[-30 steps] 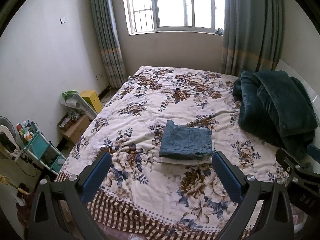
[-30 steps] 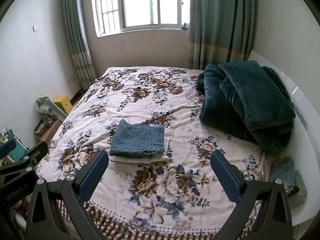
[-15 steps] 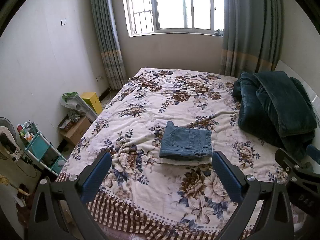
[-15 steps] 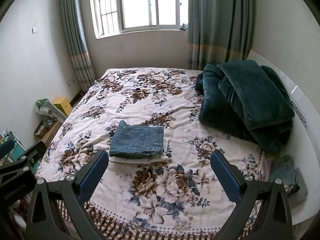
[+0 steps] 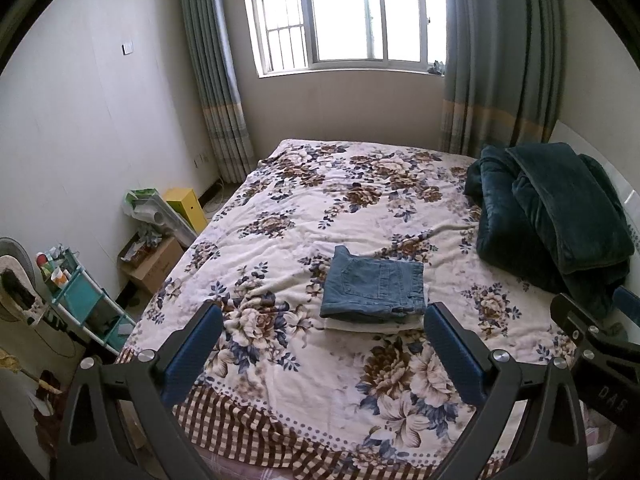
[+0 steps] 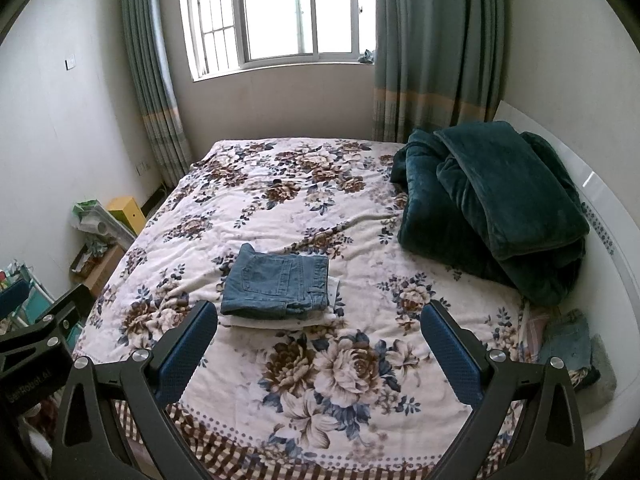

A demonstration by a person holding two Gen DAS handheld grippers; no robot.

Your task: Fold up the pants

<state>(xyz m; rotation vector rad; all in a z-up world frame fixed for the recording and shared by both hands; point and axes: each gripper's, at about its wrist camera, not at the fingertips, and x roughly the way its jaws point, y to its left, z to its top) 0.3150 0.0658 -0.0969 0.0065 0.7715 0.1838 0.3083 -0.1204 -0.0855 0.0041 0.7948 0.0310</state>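
Note:
Blue denim pants [image 5: 374,288] lie folded into a neat rectangle on a folded white garment [image 5: 372,325], in the middle of a floral bed cover [image 5: 320,208]. They also show in the right wrist view [image 6: 278,284]. My left gripper [image 5: 323,344] is open and empty, held back above the bed's near edge, apart from the pants. My right gripper [image 6: 319,342] is open and empty too, level with it and to its right. Each gripper's body shows at the edge of the other's view.
A folded dark green blanket [image 5: 552,216] is piled at the bed's right side, by a white headboard [image 6: 600,216]. Left of the bed on the floor stand a cardboard box [image 5: 154,264], a yellow box [image 5: 186,208] and a teal shelf rack [image 5: 86,308]. Small cloths [image 6: 572,344] lie by the headboard.
Both grippers have drifted slightly back and up from the bed, so the view has shifted a little. The pants have not moved. Both grippers stay open.

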